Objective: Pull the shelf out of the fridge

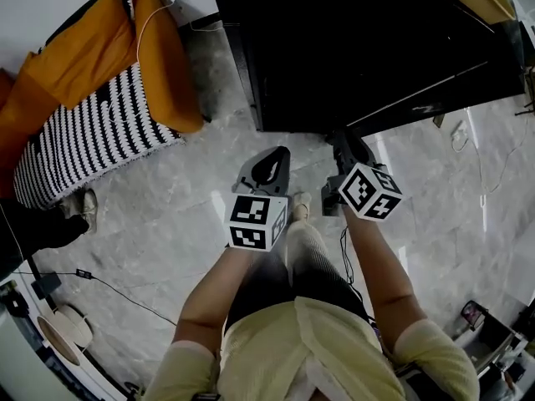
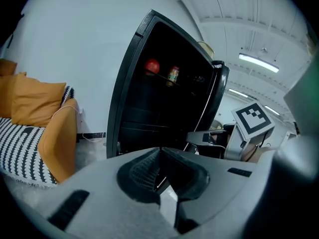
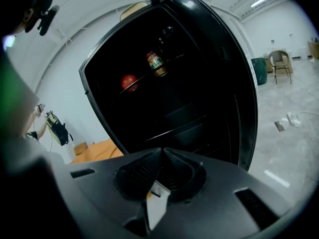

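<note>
The black fridge (image 1: 359, 40) stands open with a dark inside. A shelf (image 3: 143, 78) high up bears a red apple (image 3: 129, 82) and a jar (image 3: 156, 63); the left gripper view shows the same apple (image 2: 152, 66) and jar (image 2: 173, 75). Lower shelves (image 3: 184, 128) show as faint lines. My left gripper (image 1: 266, 170) and right gripper (image 1: 349, 149) hang side by side in front of the fridge, apart from it. Each has its jaws pressed together with nothing between them, left gripper (image 2: 159, 151) and right gripper (image 3: 162, 151).
An orange sofa with a black-and-white striped blanket (image 1: 100, 107) stands left of the fridge. The fridge door (image 3: 234, 83) swings out at the right. Cables (image 1: 100, 282) and shoes (image 1: 84, 207) lie on the marble floor. A chair (image 3: 281, 63) and a bin (image 3: 259, 69) stand far off.
</note>
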